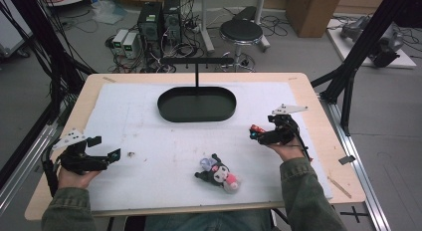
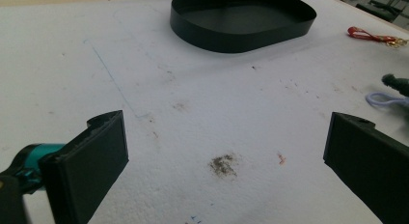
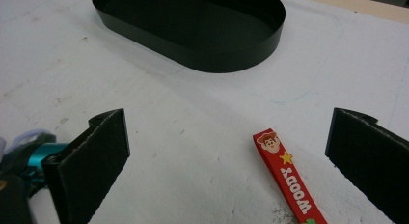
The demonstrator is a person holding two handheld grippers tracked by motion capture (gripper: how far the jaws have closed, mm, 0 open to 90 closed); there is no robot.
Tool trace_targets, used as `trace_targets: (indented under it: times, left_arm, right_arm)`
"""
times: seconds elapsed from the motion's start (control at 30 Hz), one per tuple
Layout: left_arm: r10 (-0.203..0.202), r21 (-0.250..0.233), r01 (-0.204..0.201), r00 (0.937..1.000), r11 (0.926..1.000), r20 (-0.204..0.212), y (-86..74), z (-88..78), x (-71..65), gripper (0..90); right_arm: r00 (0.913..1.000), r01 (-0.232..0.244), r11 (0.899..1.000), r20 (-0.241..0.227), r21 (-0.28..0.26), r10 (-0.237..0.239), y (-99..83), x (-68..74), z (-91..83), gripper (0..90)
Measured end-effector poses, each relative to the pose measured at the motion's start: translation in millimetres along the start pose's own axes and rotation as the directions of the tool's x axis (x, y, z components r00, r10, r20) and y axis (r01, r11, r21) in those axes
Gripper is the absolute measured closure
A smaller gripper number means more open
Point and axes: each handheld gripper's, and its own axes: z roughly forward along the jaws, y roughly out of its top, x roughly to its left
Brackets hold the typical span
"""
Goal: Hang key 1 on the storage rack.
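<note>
Red "Woody" strap (image 3: 288,179), flat on white mat, untouched

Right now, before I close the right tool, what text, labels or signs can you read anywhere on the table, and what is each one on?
"WOODY", white letters seen upside down, on the red strap lying between the open jaws of the right tool, below a cartoon face and a yellow star.
Black oval tray: no lettering.
Plush toy: no readable label.
Faint blue pen marks on the white mat: too small to read.

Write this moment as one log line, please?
left gripper: open, over bare mat | right gripper: open, red strap between jaws, untouched | plush: on mat, near edge | tray: empty
</note>
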Motion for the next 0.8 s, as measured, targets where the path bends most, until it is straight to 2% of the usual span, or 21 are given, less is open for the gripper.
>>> trace_targets:
  times: [0.07,0.37,0.63,0.8]
  left_arm:
    - [0.000,0.001,0.000,1.0000,1.0000,0.002,0.0,0.1,0.4,2.2]
    - [-0.001,0.002,0.001,1.0000,1.0000,0.003,-0.1,0.0,0.8,2.9]
    - [-0.004,0.002,0.004,1.0000,1.0000,0.000,-0.3,-0.5,1.9,2.9]
    - [-0.002,0.006,0.002,1.0000,1.0000,-0.003,-0.5,-0.4,2.4,2.9]
  right_arm:
    - [1.0000,-0.005,1.000,-0.004,0.006,0.005,1.8,0.2,1.9,1.0]
    - [0.9990,0.043,0.997,0.005,0.068,-0.044,15.5,-2.3,12.0,1.0]
    - [0.9969,0.073,0.986,0.017,0.150,-0.076,25.9,-13.0,27.2,1.0]
    - [0.9978,0.059,0.979,0.018,0.198,-0.064,24.8,-20.3,36.3,1.2]
